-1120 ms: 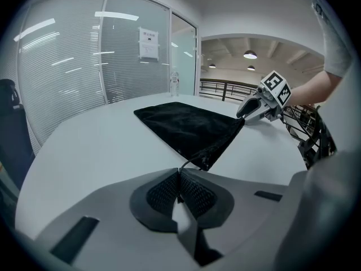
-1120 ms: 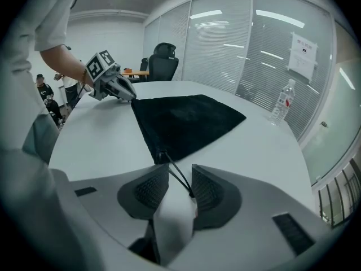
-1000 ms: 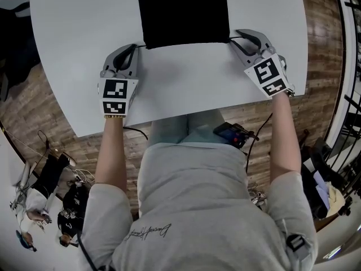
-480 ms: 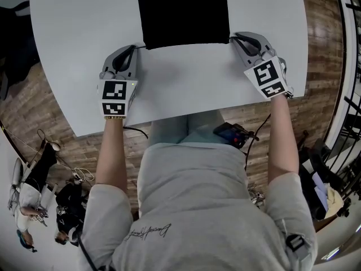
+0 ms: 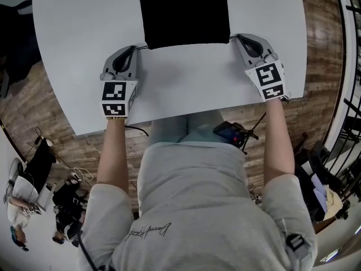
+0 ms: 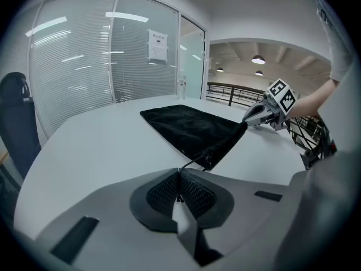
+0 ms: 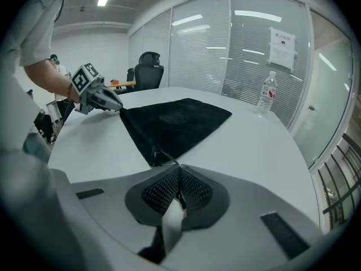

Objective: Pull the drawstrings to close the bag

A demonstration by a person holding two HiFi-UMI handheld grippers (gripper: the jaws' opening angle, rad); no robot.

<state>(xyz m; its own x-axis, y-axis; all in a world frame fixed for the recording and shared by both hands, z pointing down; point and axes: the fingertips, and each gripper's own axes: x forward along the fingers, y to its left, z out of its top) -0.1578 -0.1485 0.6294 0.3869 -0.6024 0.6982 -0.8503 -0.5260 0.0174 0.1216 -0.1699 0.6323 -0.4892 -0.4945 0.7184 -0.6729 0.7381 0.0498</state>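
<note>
Now the black bag (image 5: pixel 183 13) lies flat on the white counter (image 5: pixel 180 83), with its string end nearest the person. The left claw (image 5: pixel 134 48) is pinched tight on the left drawstring (image 6: pixel 193 163), just beside the bag's corner. The right claw (image 5: pixel 234 38) has just been closing, and the right drawstring (image 7: pixel 164 156) is squeezed between its pads. The bag looks soft, light and floppy, and the cords look thin. Holding the cords firmly and pulling them apart gently seems best, or the bag may slide.
</note>
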